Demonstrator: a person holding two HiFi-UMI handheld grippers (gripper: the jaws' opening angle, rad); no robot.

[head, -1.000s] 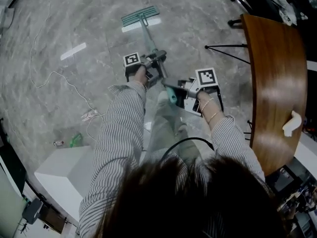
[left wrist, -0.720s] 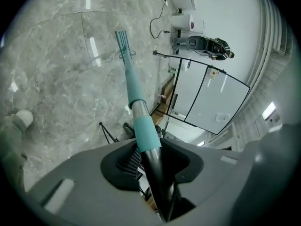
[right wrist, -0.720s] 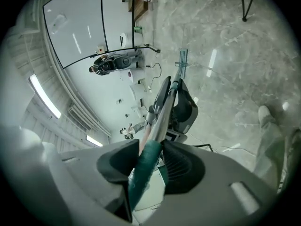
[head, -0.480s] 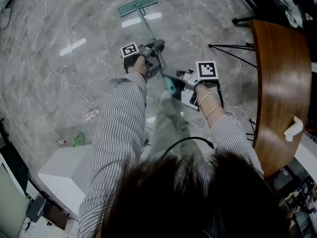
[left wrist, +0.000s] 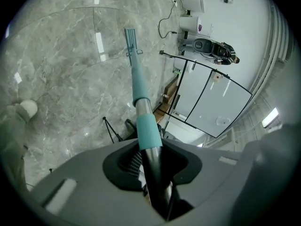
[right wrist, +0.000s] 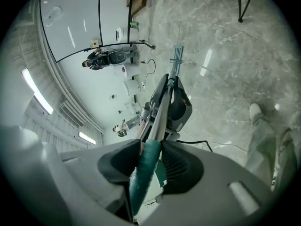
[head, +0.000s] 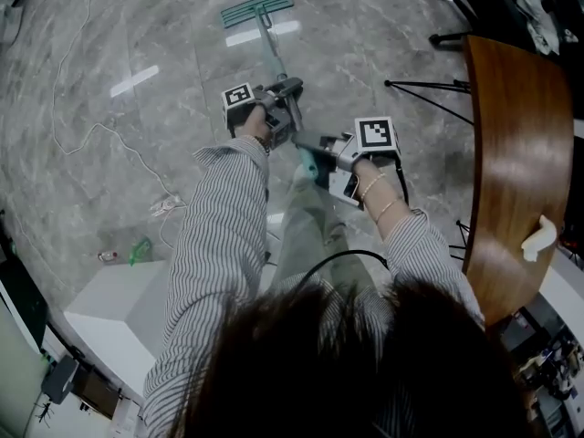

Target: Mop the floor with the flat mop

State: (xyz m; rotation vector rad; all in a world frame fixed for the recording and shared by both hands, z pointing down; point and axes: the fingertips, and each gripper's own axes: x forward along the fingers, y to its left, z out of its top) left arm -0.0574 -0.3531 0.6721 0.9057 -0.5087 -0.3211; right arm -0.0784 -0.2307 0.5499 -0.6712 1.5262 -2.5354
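Note:
The flat mop has a teal head [head: 257, 7] lying on the grey marble floor [head: 164, 44] ahead of me, and a pole [head: 274, 62] slanting back to my hands. My left gripper [head: 286, 109] is shut on the pole partway down, just below a teal sleeve [left wrist: 146, 128]. My right gripper [head: 317, 156] is shut on the teal end grip [right wrist: 145, 169] nearer my body. In the left gripper view the mop head [left wrist: 131, 39] lies far down the pole. Looking along the right gripper, the left gripper [right wrist: 175, 102] sits ahead on the pole, with the mop head [right wrist: 178, 53] beyond it.
A curved wooden table [head: 516, 153] runs along the right, with black tripod legs [head: 429, 89] beside it. A white box [head: 119, 318] stands at lower left. A white cable [head: 119, 144] and a small green item [head: 139, 249] lie on the floor at left.
The mop head has slid farther away across the floor, and both grippers have moved forward a little with the pole. Both grips are unchanged.

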